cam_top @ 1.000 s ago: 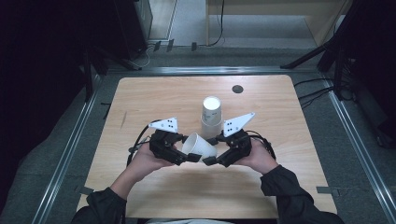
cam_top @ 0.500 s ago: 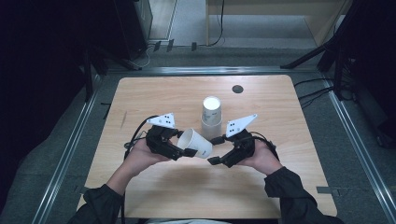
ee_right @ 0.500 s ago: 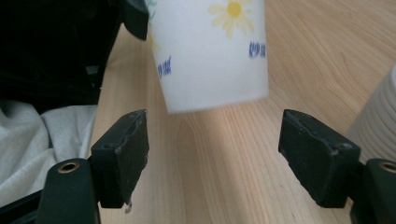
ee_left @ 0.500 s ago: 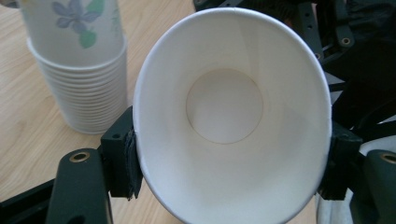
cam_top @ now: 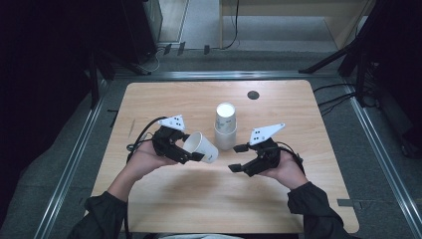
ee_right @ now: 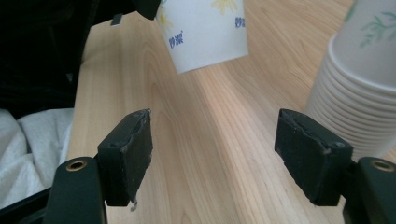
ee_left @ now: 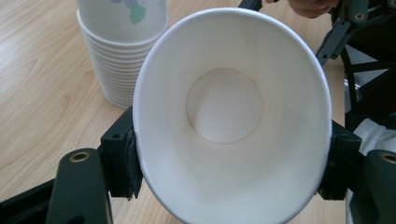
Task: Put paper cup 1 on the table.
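A single white paper cup (cam_top: 203, 147) lies on its side in the air, squeezed at the rim by my left gripper (cam_top: 191, 152). In the left gripper view its open mouth (ee_left: 229, 116) faces the camera, with a pad (ee_left: 123, 158) pressing each side. A stack of upturned paper cups (cam_top: 225, 127) stands mid-table, just right of the held cup. My right gripper (cam_top: 239, 158) hovers low to the right of the cup. Its jaws have just been closing and hold nothing (ee_right: 215, 149). The cup's printed base end (ee_right: 205, 28) hangs ahead of them, the stack (ee_right: 359, 93) at their right.
The wooden table (cam_top: 199, 199) has bare room in front of both hands. A small black round cap (cam_top: 253, 94) sits at the back right. Metal rails (cam_top: 74, 159) run along the table's sides, and a black cable (cam_top: 142, 137) trails from the left gripper.
Both grippers met at the cup a second ago. The right gripper has let go and drawn back to the right. The left gripper has carried the cup a little leftwards.
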{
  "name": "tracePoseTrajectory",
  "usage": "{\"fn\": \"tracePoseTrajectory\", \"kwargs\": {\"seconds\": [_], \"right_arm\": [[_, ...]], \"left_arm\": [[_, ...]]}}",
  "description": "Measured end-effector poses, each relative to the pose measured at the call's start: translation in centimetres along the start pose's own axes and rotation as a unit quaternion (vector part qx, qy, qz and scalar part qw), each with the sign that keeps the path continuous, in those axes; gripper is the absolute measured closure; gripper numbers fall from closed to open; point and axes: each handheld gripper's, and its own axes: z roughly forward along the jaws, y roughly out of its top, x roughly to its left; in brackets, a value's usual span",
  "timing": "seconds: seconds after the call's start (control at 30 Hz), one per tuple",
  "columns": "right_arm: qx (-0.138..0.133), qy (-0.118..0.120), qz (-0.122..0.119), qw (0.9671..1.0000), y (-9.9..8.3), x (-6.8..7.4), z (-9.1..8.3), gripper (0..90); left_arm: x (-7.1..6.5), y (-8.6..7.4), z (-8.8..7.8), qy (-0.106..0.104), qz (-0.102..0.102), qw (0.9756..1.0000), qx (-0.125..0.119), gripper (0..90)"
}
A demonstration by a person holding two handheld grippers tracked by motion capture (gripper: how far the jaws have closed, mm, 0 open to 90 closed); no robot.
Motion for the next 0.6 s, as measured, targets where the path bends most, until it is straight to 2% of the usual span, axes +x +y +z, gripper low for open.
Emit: {"fn": "tracePoseTrajectory", "kwargs": {"seconds": [0.23, 0.3, 0.37, 0.4, 0.43, 0.5, 0.6], "right_arm": [[0.004, -0.025, 0.020, 0.9995, -0.6, -0.2, -0.6, 28.3], [0.003, -0.028, 0.021, 0.9994, -0.7, -0.2, -0.8, 28.4], [0.007, -0.035, 0.022, 0.9991, -0.8, -0.2, -0.9, 28.4], [0.008, -0.037, 0.023, 0.9990, -0.9, -0.3, -0.9, 28.6], [0.009, -0.041, 0.026, 0.9988, -1.0, -0.3, -1.0, 28.9], [0.009, -0.044, 0.030, 0.9985, -1.0, -0.4, -1.2, 29.1], [0.006, -0.044, 0.033, 0.9985, -1.2, -0.5, -1.4, 29.2]], "left_arm": [[0.6, 0.3, -0.2, 0.021, 0.001, 0.9997, 0.013, 26.8], [0.8, 0.3, -0.3, 0.035, -0.001, 0.9992, 0.021, 26.7], [1.2, 0.4, -0.4, 0.047, -0.007, 0.9984, 0.029, 26.7], [1.5, 0.3, -0.5, 0.045, -0.016, 0.9984, 0.029, 26.7], [1.6, 0.3, -0.6, 0.045, -0.019, 0.9984, 0.029, 26.6], [1.9, 0.4, -0.8, 0.058, -0.020, 0.9975, 0.034, 26.7], [2.5, 0.2, -1.2, 0.059, -0.027, 0.9972, 0.036, 26.6]]}}
